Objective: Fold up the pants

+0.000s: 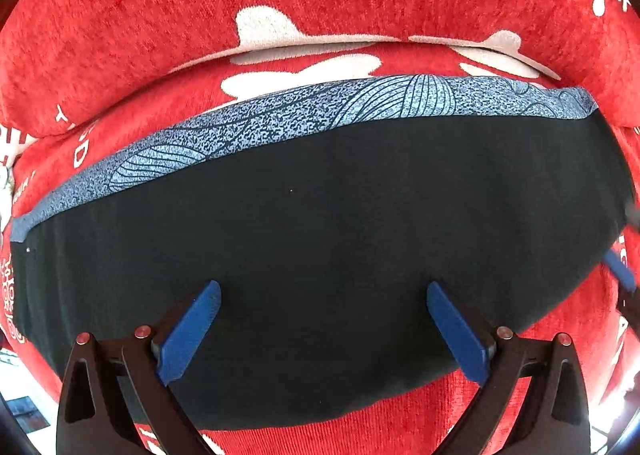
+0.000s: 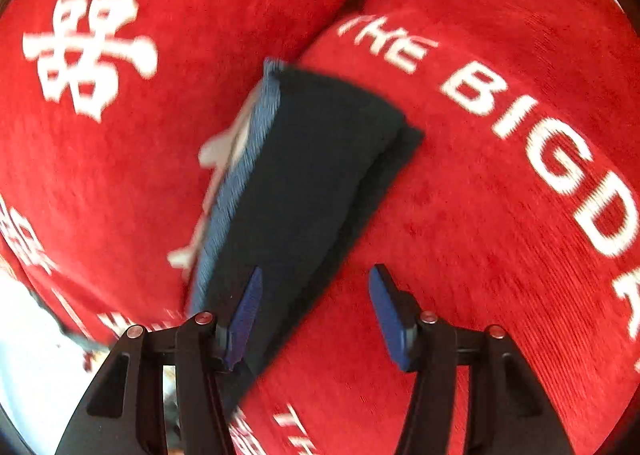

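A: Nearest, the left hand-held gripper [image 1: 323,329] hangs almost straight down over the folded pants [image 1: 320,247], blue fingers [image 1: 188,335] spread wide with nothing between them.

B: And the right hand-held gripper [image 2: 316,319]?

A: Also spread, gripping nothing. One blue finger sits over the near corner of the pants [image 2: 312,175], the other over bare red cover [image 2: 480,255].

B: Where does the garment lie?

A: On a red cushion cover [image 1: 160,15] with white lettering, seemingly a sofa seat, folded into a dark slab; the patterned grey-blue waistband [image 1: 280,119] runs along the far edge, close to the seam with the back cushion.

B: What might go wrong?

A: In my judgement, a finger dragging across the top layer would shear the stack, since a lower layer already peeks out at one corner. The soft cushion may also let the fold sag or spring open, and pinching only the top ply would undo it.
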### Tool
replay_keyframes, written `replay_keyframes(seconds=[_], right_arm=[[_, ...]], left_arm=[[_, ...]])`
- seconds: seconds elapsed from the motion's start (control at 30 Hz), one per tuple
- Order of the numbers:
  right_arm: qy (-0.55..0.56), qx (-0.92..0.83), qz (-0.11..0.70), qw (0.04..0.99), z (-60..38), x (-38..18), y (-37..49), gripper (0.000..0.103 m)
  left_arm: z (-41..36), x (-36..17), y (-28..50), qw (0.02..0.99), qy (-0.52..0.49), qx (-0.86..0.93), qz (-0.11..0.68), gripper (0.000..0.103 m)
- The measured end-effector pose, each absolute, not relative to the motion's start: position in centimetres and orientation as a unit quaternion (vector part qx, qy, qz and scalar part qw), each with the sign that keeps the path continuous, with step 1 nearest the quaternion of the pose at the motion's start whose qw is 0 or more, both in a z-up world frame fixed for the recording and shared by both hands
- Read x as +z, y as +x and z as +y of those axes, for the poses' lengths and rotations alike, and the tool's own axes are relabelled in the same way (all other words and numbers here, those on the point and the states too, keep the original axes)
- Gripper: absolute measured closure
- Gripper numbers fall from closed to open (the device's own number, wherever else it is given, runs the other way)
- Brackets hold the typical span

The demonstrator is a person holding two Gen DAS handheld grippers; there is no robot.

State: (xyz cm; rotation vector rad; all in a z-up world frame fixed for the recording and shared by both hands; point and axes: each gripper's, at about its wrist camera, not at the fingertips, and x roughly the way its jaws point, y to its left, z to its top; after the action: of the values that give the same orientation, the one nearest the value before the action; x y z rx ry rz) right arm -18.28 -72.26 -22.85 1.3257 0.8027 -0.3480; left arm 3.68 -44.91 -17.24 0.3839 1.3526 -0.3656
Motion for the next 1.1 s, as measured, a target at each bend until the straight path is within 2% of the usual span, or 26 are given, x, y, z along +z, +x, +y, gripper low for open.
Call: replay_keyframes(seconds=[0.1,0.13,0.17,0.2,0.3,0.4,0.43,0.47,0.5,0.6,0.77,0.9,1.03,1.1], right_arm=[[0.605,-0.159,0.333,0.705,-73.0,-23.9,-16.7,0.042],[0.615,-0.157,0.328,0.699,-73.4,-24.2,-16.2,0.046],[0.628,-0.151,0.33,0.688,-73.7,-24.5,-15.8,0.07],[0.635,-0.144,0.333,0.682,-74.0,-24.6,-15.6,0.086],[0.592,-0.126,0.348,0.716,-73.5,-22.3,-15.1,0.086],[0.547,-0.106,0.358,0.75,-73.0,-19.9,-15.0,0.086],[0.536,-0.102,0.359,0.757,-72.8,-19.4,-14.9,0.086],[0.524,-0.098,0.362,0.765,-72.5,-18.8,-14.6,0.086],[0.513,-0.094,0.363,0.772,-72.2,-18.1,-14.4,0.086],[0.48,-0.08,0.371,0.791,-71.5,-16.0,-13.7,0.086],[0.397,-0.044,0.394,0.828,-68.4,-12.3,-11.1,0.086],[0.289,-0.009,0.421,0.86,-62.4,-9.0,-8.7,0.086],[0.215,0.022,0.451,0.866,-54.7,-8.4,-5.9,0.086],[0.177,0.034,0.481,0.858,-49.2,-10.4,-3.6,0.086]], left_arm=[[-45.2,-16.7,3.3,0.744,0.173,-0.167,0.624,0.0],[-45.0,-16.5,3.8,0.743,0.17,-0.166,0.626,0.003],[-45.2,-15.9,4.4,0.749,0.166,-0.163,0.621,0.013],[-45.4,-14.8,5.4,0.763,0.162,-0.16,0.605,0.015],[-47.0,-13.8,7.9,0.792,0.156,-0.148,0.572,0.015],[-50.0,-16.4,10.1,0.79,0.163,-0.137,0.575,0.015],[-50.9,-17.9,10.2,0.778,0.178,-0.134,0.587,0.012],[-51.3,-18.2,10.0,0.791,0.183,-0.122,0.571,0.003],[-51.5,-18.0,9.7,0.8,0.191,-0.118,0.556,0.004],[-50.3,-16.7,9.7,0.786,0.17,-0.137,0.578,0.007],[-45.0,-13.8,8.6,0.789,0.159,-0.151,0.574,0.007],[-37.8,-12.2,8.6,0.787,0.144,-0.143,0.582,0.007],[-31.0,-10.9,9.2,0.788,0.137,-0.12,0.589,0.007],[-27.2,-10.1,9.9,0.79,0.13,-0.105,0.59,0.007]])
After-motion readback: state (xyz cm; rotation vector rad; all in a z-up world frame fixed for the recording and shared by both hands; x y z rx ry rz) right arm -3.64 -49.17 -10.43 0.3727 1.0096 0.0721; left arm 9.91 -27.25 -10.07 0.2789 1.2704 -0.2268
